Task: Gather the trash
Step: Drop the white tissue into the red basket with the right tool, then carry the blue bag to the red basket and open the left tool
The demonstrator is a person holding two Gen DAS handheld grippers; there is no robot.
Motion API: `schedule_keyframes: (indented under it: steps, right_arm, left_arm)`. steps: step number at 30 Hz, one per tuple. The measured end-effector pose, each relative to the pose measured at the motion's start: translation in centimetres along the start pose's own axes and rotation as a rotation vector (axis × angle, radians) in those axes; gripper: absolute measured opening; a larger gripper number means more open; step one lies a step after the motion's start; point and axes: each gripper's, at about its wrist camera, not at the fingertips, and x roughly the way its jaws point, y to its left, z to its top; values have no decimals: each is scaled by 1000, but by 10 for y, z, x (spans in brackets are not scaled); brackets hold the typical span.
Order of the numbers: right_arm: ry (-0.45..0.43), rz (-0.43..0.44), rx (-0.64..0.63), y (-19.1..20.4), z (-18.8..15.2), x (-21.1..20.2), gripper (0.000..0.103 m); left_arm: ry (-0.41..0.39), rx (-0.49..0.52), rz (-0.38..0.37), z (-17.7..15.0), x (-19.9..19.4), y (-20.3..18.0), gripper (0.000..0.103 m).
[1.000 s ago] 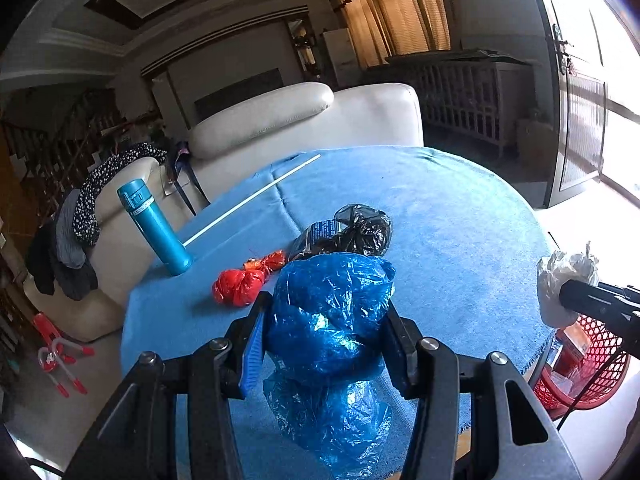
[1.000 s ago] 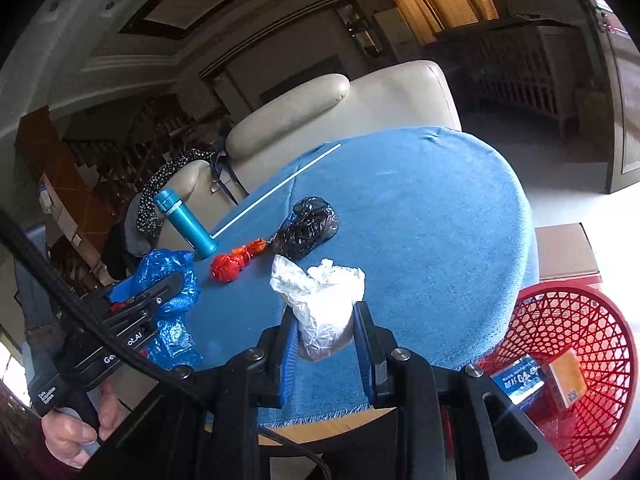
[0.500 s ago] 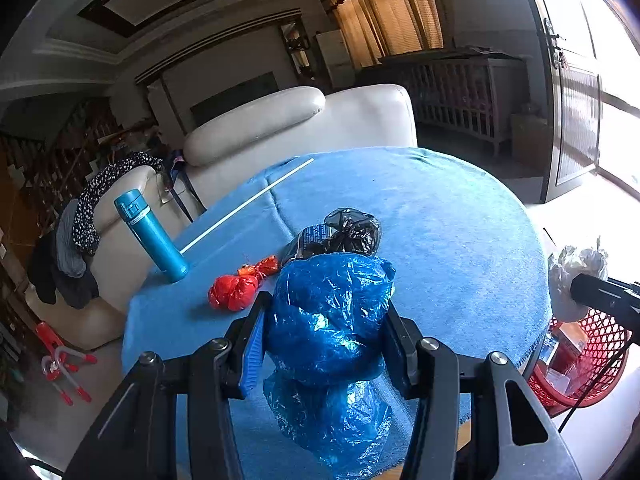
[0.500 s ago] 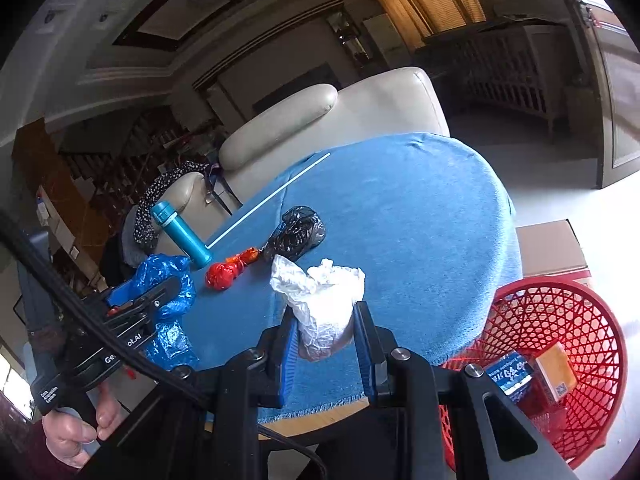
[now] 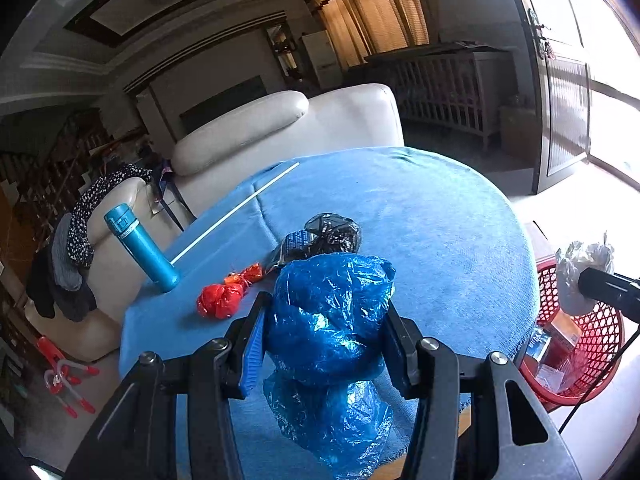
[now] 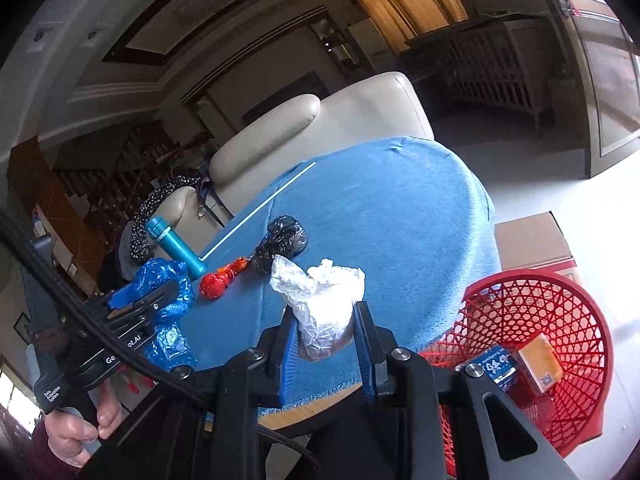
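Observation:
My left gripper (image 5: 324, 320) is shut on a crumpled blue plastic bag (image 5: 328, 312), held above the near edge of the blue-clothed round table (image 5: 420, 216). My right gripper (image 6: 326, 320) is shut on a crumpled white plastic bag (image 6: 320, 304), held above the table's near right edge, beside the red mesh trash basket (image 6: 532, 344) on the floor. A red wrapper (image 5: 220, 300) and a black plastic bag (image 5: 324, 236) lie on the table. The white bag also shows in the left wrist view (image 5: 580, 272), over the basket (image 5: 576, 344).
A teal bottle (image 5: 140, 248) stands at the table's left edge, and a white stick (image 5: 236, 212) lies across it. The basket holds a blue packet (image 6: 494, 368) and an orange box (image 6: 540, 364). A cream sofa (image 5: 288, 132) stands behind; a cardboard box (image 6: 532, 240) sits by the basket.
Both grippers have lifted and drawn back a little with their bags. The right gripper has shifted toward the basket, which shows more fully now. Things on the table have not moved.

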Motion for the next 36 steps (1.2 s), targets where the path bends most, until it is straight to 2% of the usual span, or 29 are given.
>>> schedule_keyframes:
  steps: [12, 27, 31, 36]
  right_arm:
    - [-15, -27, 43, -20, -2, -12, 28]
    - [-26, -98, 106, -54, -9, -29, 29]
    - [-48, -132, 122, -67, -8, -40, 29]
    - [-81, -192, 152, -90, -7, -58, 30]
  left_arm:
    - [6, 42, -25, 5, 1, -20, 53]
    - [7, 131, -102, 10, 2, -59, 53]
    - [16, 152, -175, 12, 2, -73, 53]
    - [60, 160, -308, 16, 7, -94, 53]
